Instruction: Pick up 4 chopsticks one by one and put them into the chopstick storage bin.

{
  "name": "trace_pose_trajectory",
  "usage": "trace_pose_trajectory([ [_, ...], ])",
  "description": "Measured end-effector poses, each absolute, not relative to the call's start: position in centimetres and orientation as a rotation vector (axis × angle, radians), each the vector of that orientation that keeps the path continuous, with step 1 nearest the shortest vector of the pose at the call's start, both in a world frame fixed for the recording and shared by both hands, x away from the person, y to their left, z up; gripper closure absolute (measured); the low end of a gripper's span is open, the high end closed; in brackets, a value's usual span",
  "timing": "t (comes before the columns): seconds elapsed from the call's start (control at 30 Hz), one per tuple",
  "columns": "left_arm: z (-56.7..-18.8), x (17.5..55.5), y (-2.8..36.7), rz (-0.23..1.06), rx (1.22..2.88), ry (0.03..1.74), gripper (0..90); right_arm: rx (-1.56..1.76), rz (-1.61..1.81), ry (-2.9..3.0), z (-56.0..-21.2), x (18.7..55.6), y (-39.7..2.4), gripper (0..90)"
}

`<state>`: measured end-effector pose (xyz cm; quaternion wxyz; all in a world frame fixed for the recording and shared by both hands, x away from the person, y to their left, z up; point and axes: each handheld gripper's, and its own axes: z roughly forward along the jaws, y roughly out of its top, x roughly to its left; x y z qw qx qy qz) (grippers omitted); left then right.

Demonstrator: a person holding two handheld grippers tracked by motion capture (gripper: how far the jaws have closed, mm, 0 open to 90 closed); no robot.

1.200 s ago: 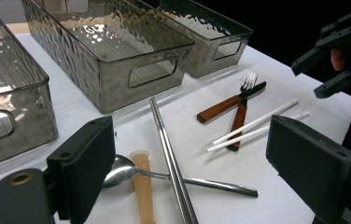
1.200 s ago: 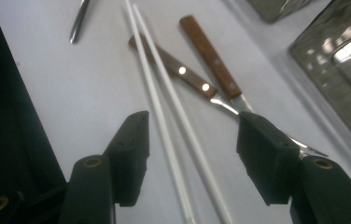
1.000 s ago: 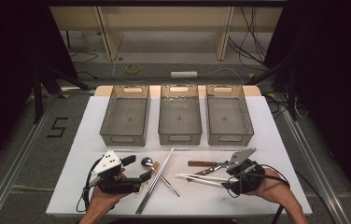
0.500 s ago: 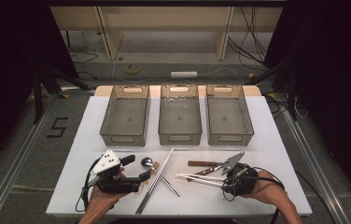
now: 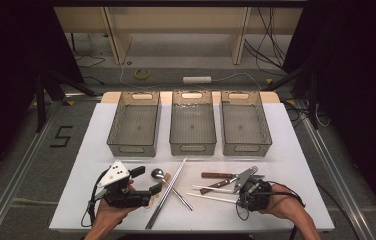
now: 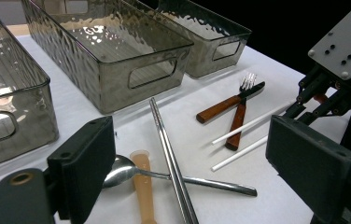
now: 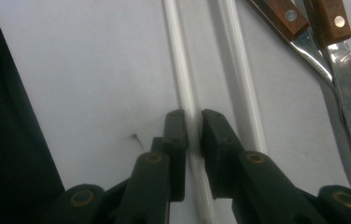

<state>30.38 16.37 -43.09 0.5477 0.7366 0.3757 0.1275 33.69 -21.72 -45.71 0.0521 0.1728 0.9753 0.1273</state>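
While your right tool (image 7: 193,116) had just been closing, its jaws pinched a white chopstick (image 7: 183,84) lying flat on the bench (image 5: 296,150), low and right of centre in the high view. Your left tool (image 5: 143,182) stood released, wide open, at lower left near a spoon (image 6: 127,170).

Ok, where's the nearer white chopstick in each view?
High view: nearer white chopstick, lower right of centre.
Left gripper view: right of centre, lower of two white sticks.
Right gripper view: centre, between the right gripper's jaws, which have just been closing.
Shared landmark: wooden-handled cutlery beside it.
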Motion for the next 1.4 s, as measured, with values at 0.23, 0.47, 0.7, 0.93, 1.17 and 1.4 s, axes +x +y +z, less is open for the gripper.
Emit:
trace_pose_trajectory([
  [0.23,-43.1,30.4,16.4,0.303,1.753,0.884,15.1,0.391,0.336,2.977,-45.6,33.5,-21.3,83.4],
  [0.47,-43.1,30.3,16.3,0.3,1.754,0.883,15.2,0.288,0.322,2.983,-45.6,33.4,-21.2,84.6],
  [0.7,-43.1,30.4,16.3,0.299,1.757,0.879,15.3,0.294,0.358,2.987,-44.9,33.1,-21.5,84.9],
  [0.93,-43.1,30.4,16.1,0.287,1.77,0.863,15.4,0.333,0.468,2.954,-43.5,33.1,-22.1,85.0],
  [1.17,-43.1,30.7,15.3,0.252,1.823,0.829,15.3,0.351,0.58,2.937,-42.1,32.8,-21.9,85.0],
  [1.4,-42.9,31.1,14.5,0.236,1.894,0.793,15.3,0.317,0.614,2.935,-41.5,32.9,-21.0,85.0],
])
